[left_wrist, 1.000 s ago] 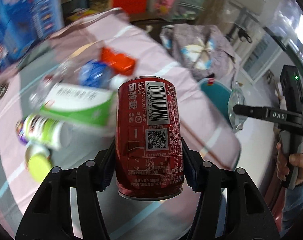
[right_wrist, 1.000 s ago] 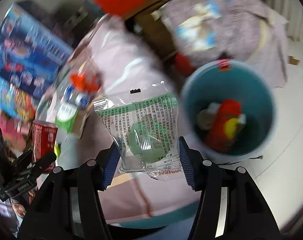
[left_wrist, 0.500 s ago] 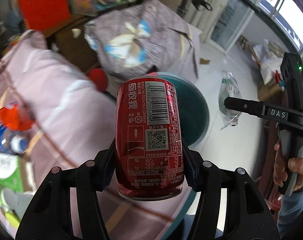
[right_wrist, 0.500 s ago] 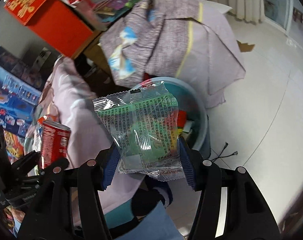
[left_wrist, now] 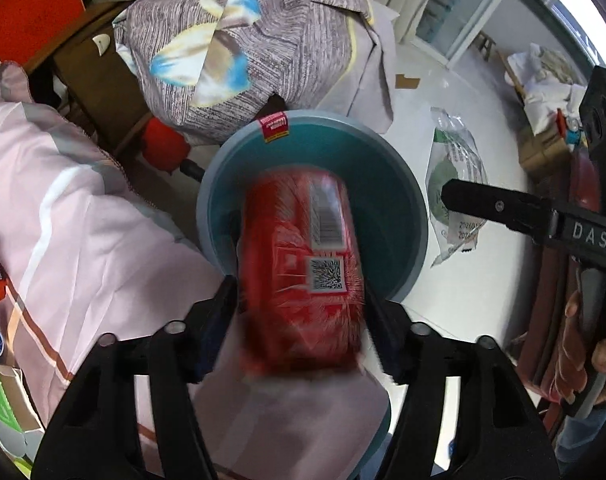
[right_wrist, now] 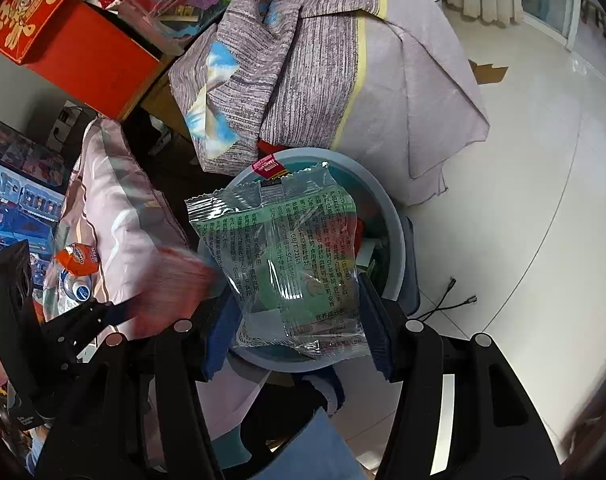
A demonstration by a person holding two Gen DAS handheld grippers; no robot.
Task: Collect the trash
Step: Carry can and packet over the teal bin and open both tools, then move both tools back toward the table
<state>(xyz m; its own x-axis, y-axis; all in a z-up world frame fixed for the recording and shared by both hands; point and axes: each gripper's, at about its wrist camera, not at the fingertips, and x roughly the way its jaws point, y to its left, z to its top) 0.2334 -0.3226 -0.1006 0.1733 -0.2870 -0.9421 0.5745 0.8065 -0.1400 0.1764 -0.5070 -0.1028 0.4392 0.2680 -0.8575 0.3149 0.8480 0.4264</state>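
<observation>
In the left wrist view the left claw (left_wrist: 301,304) is spreading its jaws around the red can (left_wrist: 301,268), which is motion-blurred at the centre of the frame; the pads seem to have let go, and the can sits directly over the mouth of the teal bin (left_wrist: 223,184). The release looks well placed, since the can overlaps the bin's interior rather than its rim (the pink cloth (left_wrist: 63,208) at left lies close beside the bin). The claw is best held steady until the can is clear.

In the right wrist view the right claw (right_wrist: 299,304) is clamped on the clear green snack wrapper (right_wrist: 291,248), held at frame centre above the same bin (right_wrist: 395,232). Being light, the wrapper may drift, so I judge it best to release it low over the opening.
</observation>
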